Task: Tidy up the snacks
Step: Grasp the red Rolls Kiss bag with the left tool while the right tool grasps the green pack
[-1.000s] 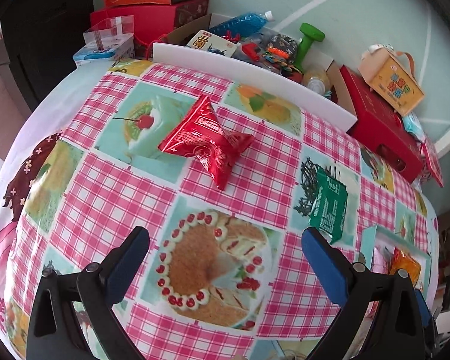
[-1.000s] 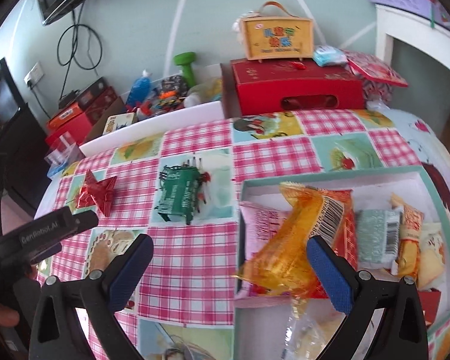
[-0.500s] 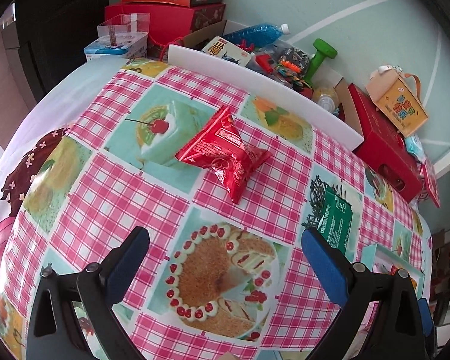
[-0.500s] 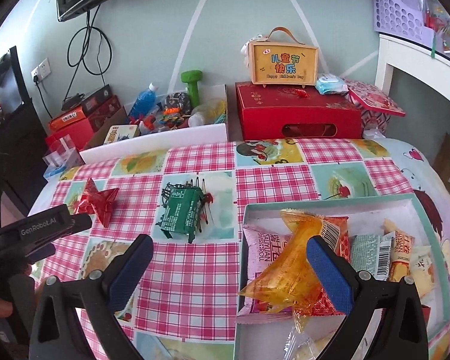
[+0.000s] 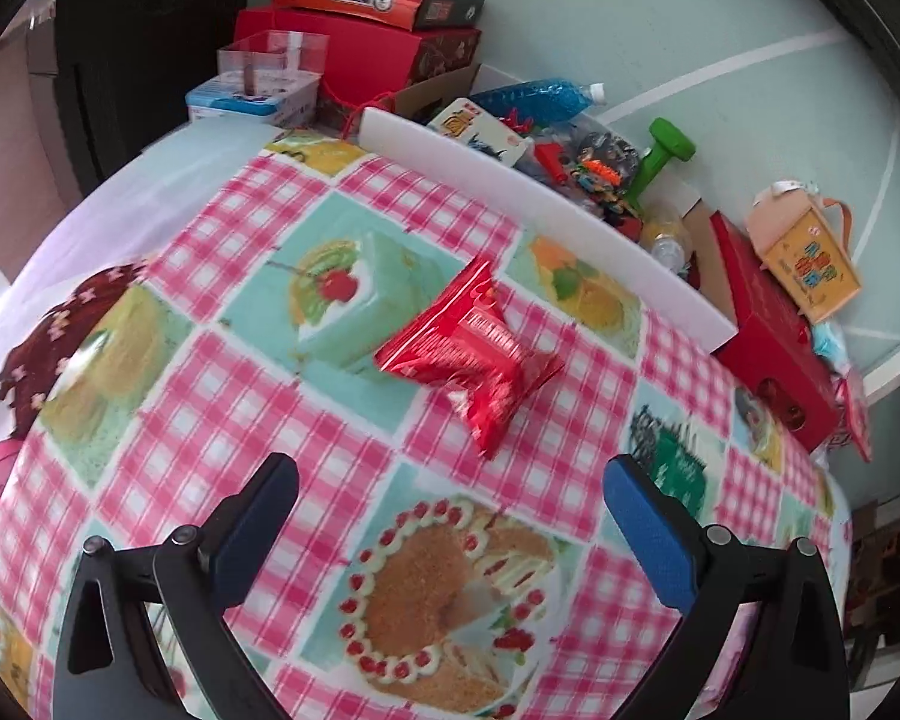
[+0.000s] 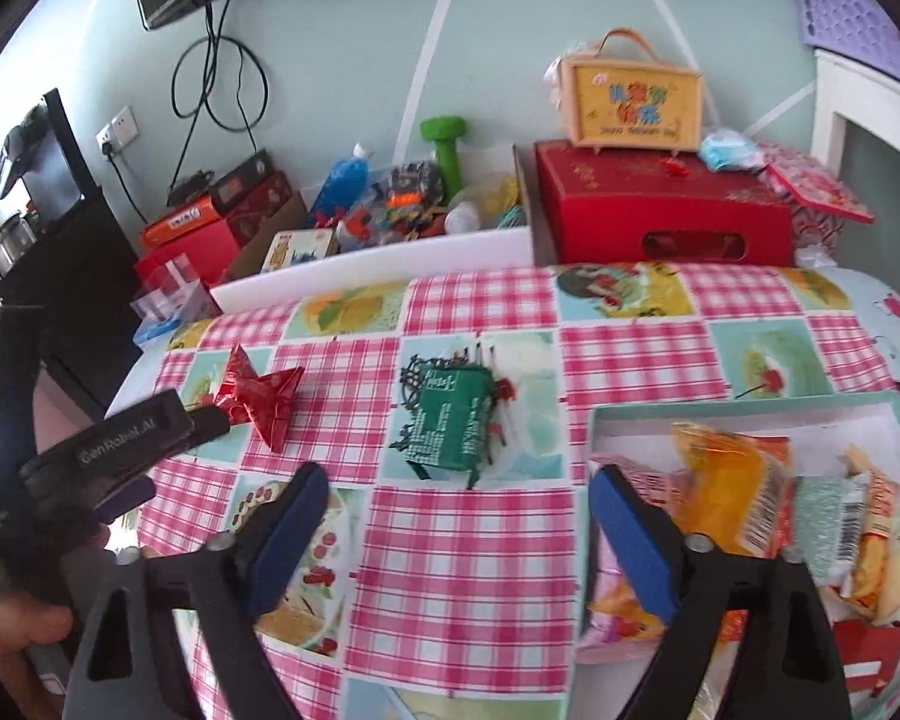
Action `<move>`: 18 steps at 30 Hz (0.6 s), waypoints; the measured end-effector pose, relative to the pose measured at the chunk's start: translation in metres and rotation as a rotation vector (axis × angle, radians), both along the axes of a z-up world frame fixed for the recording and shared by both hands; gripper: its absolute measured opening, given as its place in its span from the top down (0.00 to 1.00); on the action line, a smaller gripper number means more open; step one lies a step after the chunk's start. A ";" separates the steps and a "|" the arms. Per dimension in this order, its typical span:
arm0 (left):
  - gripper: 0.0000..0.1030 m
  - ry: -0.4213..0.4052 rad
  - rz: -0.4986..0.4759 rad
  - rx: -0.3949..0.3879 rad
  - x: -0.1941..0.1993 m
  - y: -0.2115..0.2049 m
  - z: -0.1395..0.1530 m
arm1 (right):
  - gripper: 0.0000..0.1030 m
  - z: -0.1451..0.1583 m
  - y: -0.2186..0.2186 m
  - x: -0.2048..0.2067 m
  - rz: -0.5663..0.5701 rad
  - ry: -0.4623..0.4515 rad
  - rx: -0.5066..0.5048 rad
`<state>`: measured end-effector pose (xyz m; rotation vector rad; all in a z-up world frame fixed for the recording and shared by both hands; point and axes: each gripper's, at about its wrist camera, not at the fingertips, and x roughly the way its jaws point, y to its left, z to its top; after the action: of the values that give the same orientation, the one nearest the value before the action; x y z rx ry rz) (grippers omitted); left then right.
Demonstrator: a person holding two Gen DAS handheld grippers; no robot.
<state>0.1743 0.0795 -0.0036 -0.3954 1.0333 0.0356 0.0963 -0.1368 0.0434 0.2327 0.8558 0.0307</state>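
Observation:
A red foil snack packet (image 5: 474,354) lies on the checked tablecloth, just ahead of my left gripper (image 5: 447,480), which is open with nothing between its pads. A green snack packet (image 6: 450,420) lies flat straight ahead of my right gripper (image 6: 459,483). The right jaws are closing, with only cloth between them. At the right stands a teal-rimmed box (image 6: 750,402) holding several snacks, an orange packet (image 6: 726,486) on top. The red packet (image 6: 261,393) shows again far left, beside the left tool's black body (image 6: 120,438). The green packet (image 5: 678,468) sits right of the left gripper.
Along the table's far edge stand a white bin of toys (image 6: 390,240), a green dumbbell (image 6: 444,144), a red gift box (image 6: 660,216) with a yellow carry box (image 6: 630,102) on top, and stacked red boxes (image 5: 354,36). The table drops away at the left.
The right jaws have narrowed and the right gripper has swung left, away from the box, so the green packet is now ahead of it. The left gripper has edged closer to the red packet.

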 end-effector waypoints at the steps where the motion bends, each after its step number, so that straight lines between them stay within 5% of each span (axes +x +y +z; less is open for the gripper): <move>1: 0.02 0.000 -0.008 0.010 0.004 -0.001 0.001 | 0.21 -0.002 0.002 0.006 0.011 0.013 0.002; 10: 0.02 0.039 -0.003 -0.074 0.043 0.012 -0.014 | 0.40 -0.026 0.014 0.061 0.041 0.130 0.044; 18: 0.06 0.064 -0.010 -0.088 0.061 0.013 -0.031 | 0.45 -0.050 0.021 0.084 0.061 0.197 0.020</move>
<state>0.2352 0.0927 -0.0342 -0.4716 1.1021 -0.0059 0.1805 -0.1155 -0.0068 0.2310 1.0586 0.0745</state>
